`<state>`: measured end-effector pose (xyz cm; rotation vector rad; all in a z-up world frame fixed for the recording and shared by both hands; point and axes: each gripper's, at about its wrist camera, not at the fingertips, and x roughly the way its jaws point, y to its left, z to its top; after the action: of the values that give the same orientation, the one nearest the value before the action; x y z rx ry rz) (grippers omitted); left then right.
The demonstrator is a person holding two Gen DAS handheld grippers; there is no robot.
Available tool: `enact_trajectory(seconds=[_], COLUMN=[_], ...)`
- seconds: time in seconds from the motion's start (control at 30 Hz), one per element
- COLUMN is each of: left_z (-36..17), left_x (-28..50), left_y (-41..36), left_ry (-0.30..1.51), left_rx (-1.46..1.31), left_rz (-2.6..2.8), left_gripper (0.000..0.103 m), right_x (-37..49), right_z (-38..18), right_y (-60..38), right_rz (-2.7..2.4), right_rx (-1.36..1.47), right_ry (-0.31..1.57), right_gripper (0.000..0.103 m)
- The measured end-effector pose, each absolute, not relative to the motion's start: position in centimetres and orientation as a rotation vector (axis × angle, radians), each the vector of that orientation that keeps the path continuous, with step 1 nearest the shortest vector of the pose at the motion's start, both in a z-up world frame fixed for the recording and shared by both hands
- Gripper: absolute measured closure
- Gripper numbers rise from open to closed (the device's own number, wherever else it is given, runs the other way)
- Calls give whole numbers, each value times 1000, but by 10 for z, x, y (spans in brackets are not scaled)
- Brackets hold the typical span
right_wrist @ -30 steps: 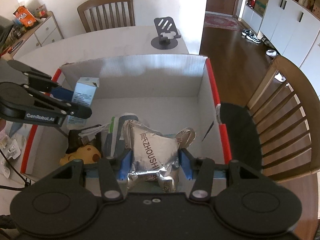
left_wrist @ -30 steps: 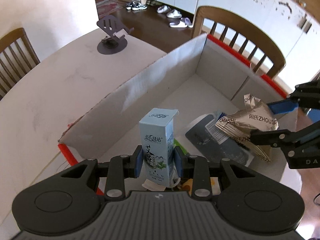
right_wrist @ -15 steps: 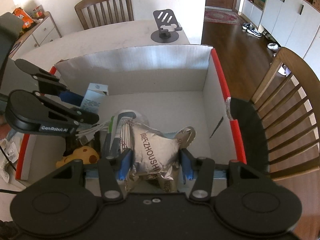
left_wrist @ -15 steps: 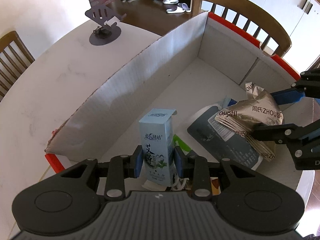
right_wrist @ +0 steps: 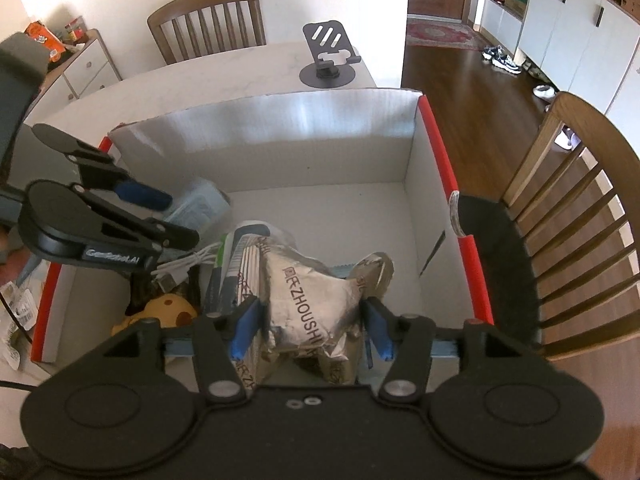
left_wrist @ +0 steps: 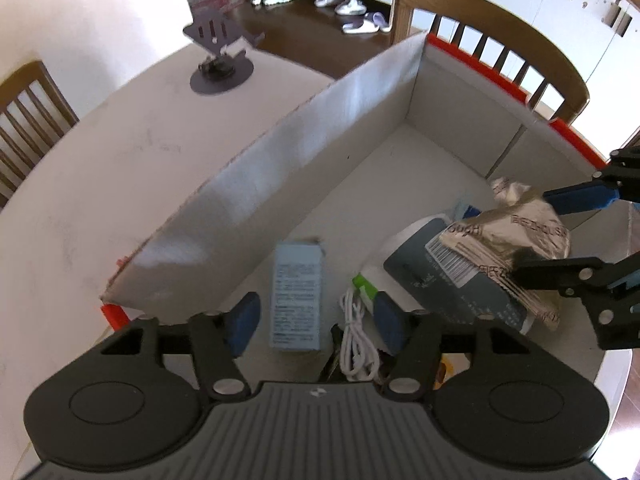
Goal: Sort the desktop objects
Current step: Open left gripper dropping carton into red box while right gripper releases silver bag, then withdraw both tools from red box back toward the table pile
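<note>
Left wrist view: the left tongs [left_wrist: 314,318] are spreading apart, blue pads clear of the small pale-blue cardboard carton [left_wrist: 297,294], which sits loose between them down in the white cardboard box with red edges [left_wrist: 256,216]. The carton is blurry, so the print is unreadable. Just right of it is a coiled white cable [left_wrist: 356,342], partly cut off behind the tongs' body. Further right, a dark flat pouch with a barcode label [left_wrist: 452,280] lies under a crinkled silver foil snack bag [left_wrist: 516,236]. A dark metal phone stand [left_wrist: 218,60] is on the pale marbled surface [left_wrist: 100,184], far left.

Right wrist view: the right tongs [right_wrist: 310,330] are opening too, but the shiny, creased foil bag [right_wrist: 308,296] still fills the gap and seems to touch both pads, over the near middle of the box [right_wrist: 276,148]. A yellow spotted plush toy [right_wrist: 172,310] peeks out near left, mostly hidden. The left tongs [right_wrist: 172,220] hang above the smeared carton [right_wrist: 202,202].
</note>
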<state>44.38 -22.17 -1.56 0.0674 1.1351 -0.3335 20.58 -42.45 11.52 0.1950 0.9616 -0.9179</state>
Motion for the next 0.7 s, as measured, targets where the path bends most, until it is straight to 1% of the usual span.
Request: enact_trajectory(seconds=[0.07,0.2,0.3,0.37,0.43,0.53,0.7], left_z=[-11,-2,3,7,10,15,26], left_x=[442,436,431,426,423,417,405], left_y=[-221,-219,-217,-217,-215,-213,-209], left_ry=[1125,1110,1102,1095,1087,1079,1056], left_rx=[63,44,30,28,21,8,-14], left_rz=[-335,-340,-347,-355,-357,-362,-376], left_gripper=[40,40,40,39,36,36,36], right_x=[206,207,206,204,201,198,197], right_z=[118,125,129,133,137,143,150], right_y=[-422,-416,-412,-409,-407,-403,-394], right_rz=[-918,-918,-921,-923,-924,-928,-927], right_rx=[169,143,125,116,112,101,87], right_ry=[946,939,934,929,923,915,910], right_gripper=[40,39,36,32,31,29,29])
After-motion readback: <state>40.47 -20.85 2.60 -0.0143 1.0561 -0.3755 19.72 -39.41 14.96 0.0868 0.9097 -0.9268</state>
